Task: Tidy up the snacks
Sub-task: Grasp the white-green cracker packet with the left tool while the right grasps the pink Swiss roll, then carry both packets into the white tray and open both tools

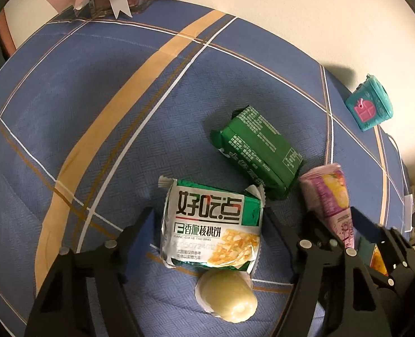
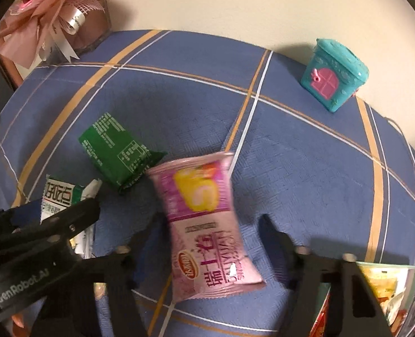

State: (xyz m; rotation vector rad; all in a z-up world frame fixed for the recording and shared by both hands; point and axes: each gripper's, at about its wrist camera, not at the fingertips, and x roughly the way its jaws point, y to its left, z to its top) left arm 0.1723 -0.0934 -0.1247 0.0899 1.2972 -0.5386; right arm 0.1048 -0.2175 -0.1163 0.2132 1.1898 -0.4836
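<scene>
**Snacks between spread fingers**

The left gripper (image 1: 207,224) has its fingers spread either side of the white packet (image 1: 211,224) on the blue checked cloth (image 1: 95,112), not touching it. A jelly cup (image 1: 227,295) lies at its 6 o'clock, a green packet (image 1: 258,151) at 1 o'clock. The right gripper (image 2: 210,233) is spread around the blurred pink packet (image 2: 207,224); contact unclear. A teal box (image 2: 333,73) sits at 1 o'clock.

L gripper (image 1: 207,219): jaws wide apart, nothing clamped, low over surface. R gripper (image 2: 210,224): jaws also spread, not clamping. Both side by side, close together.
</scene>
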